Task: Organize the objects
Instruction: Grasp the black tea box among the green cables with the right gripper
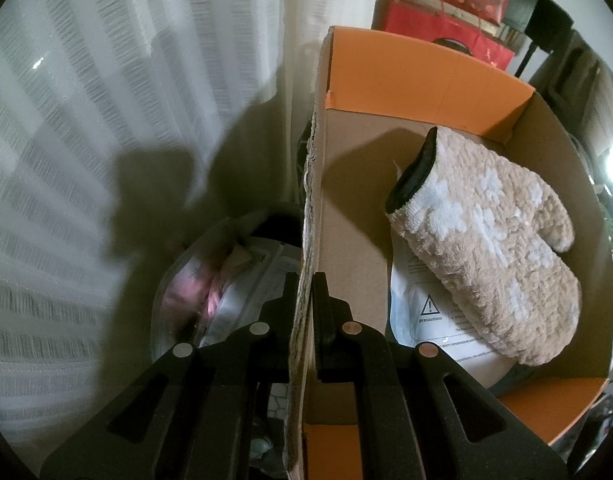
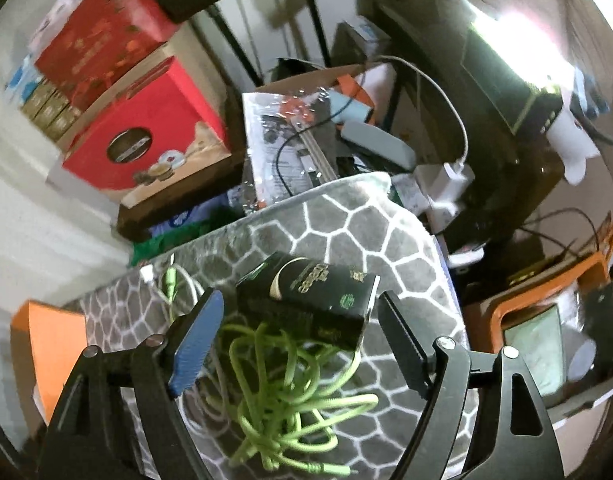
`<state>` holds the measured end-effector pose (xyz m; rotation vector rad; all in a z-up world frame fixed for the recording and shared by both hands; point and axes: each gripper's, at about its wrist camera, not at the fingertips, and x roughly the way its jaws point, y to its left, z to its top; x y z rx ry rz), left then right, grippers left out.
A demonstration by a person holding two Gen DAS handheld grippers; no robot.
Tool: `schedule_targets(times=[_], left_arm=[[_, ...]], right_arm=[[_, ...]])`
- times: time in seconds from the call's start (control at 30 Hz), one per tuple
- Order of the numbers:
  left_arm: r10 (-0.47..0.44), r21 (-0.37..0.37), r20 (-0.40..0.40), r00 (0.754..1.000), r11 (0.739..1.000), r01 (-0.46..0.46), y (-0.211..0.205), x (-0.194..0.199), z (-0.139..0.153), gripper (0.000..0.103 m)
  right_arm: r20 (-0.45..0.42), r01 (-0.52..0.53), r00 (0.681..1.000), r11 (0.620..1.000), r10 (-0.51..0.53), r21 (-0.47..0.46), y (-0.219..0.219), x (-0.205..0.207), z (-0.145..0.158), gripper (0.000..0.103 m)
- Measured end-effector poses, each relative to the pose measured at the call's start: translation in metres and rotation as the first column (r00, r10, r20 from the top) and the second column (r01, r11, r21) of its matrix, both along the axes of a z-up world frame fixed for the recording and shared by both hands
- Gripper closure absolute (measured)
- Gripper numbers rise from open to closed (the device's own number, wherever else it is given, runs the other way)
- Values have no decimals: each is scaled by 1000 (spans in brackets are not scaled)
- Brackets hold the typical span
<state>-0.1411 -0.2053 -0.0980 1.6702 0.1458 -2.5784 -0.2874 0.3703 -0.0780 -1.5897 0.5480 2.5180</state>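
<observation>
My left gripper (image 1: 305,280) is shut on the torn side wall of a cardboard box (image 1: 312,200) with an orange inner rim. Inside the box lie a beige fluffy oven mitt (image 1: 486,232) with a black cuff and a white packet (image 1: 434,320) with a warning label under it. My right gripper (image 2: 298,304) is open above a grey honeycomb-pattern blanket (image 2: 346,224). Between its fingers lies a small black box (image 2: 314,296) with gold print, resting on a tangle of green cable (image 2: 290,392).
White curtain (image 1: 106,120) fills the left. A plastic bag of items (image 1: 226,280) lies beside the box. Red gift boxes (image 2: 146,132), a clear packet (image 2: 286,144), chargers and cords (image 2: 446,176), and an orange-rimmed box (image 2: 546,308) crowd around the blanket.
</observation>
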Motion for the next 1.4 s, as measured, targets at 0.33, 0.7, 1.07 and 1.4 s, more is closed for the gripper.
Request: schedule_targets(times=[0.33,0.7,1.07,1.4], left_arm=[[-1,-1,-2,1000,1000,1,-2,2,2,97],[2,0,-2,1000,1000,-2,0,4,2,97],[4,2,-1,1000,1000,-4,2,4,2,97],[11,9,4,1000,1000,-11,2,5,1,97]], right_arm=[[12,47,999,998,-47,52,-4,-12,-11,20],[35,67,997,996,-69,62,-2,-17,-24,20],[0,36,999,994,-36,103,-9,-12,-10,23],[-83,-63,994,989,75,136,-44,3,32,23]])
